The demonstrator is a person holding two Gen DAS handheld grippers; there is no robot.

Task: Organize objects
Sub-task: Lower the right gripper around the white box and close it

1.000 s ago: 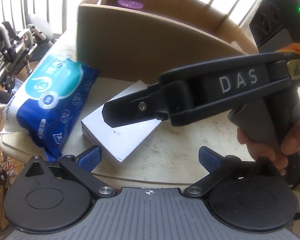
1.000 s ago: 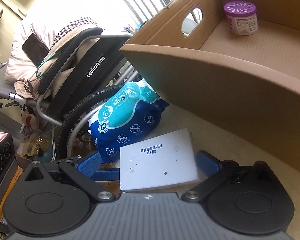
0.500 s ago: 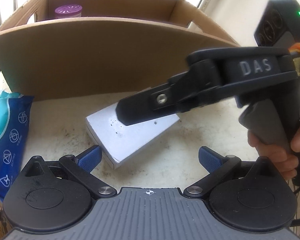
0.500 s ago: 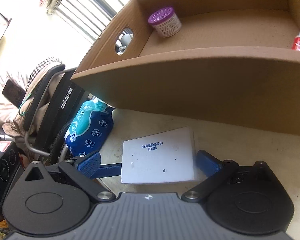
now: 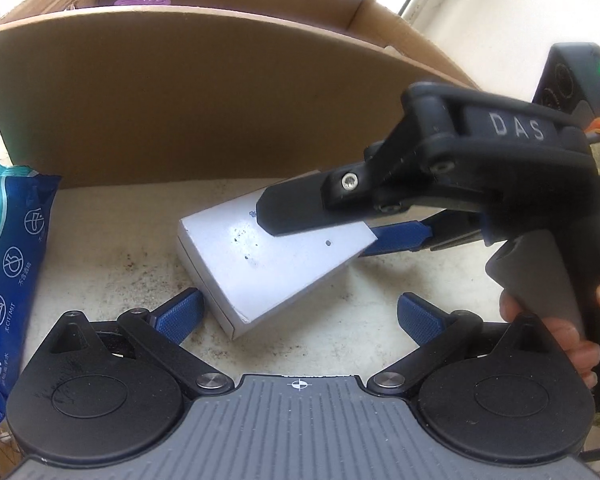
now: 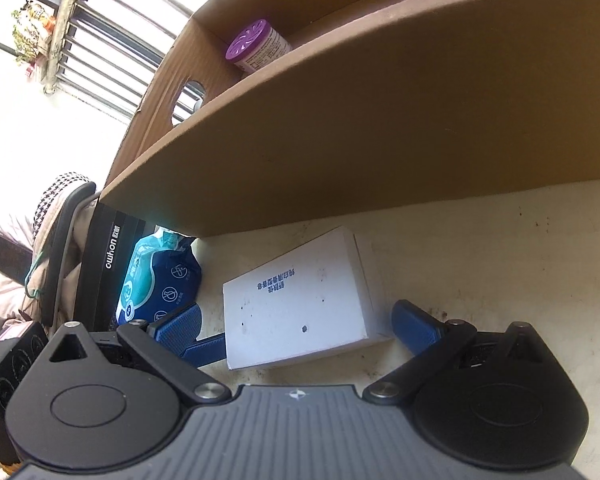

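Observation:
A flat white box (image 5: 268, 272) (image 6: 300, 304) with blue print lies on the stained cream tabletop (image 5: 100, 240), in front of a big cardboard box (image 5: 180, 100) (image 6: 380, 140). My right gripper (image 6: 296, 324) (image 5: 312, 236) is open and rolled sideways, straddling the white box. One black finger (image 5: 300, 208) crosses over its top; the blue pad (image 5: 400, 236) shows behind its far corner. My left gripper (image 5: 300, 314) is open, with its left fingertip beside the box's near corner. A purple-lidded jar (image 5: 142, 0) (image 6: 256, 44) stands inside the cardboard box.
A blue wipes pack (image 5: 8, 260) (image 6: 156, 280) lies at the table's left end. A wheelchair (image 6: 104, 264) with clothing on it stands beyond that edge. A hand (image 5: 560, 328) grips the right gripper's handle. Window bars run behind the cardboard box.
My right gripper has sunk lower and rolled over, with the white box still between its fingers. The left gripper has swung right and closer, so the wipes pack now sits at the frame's left edge.

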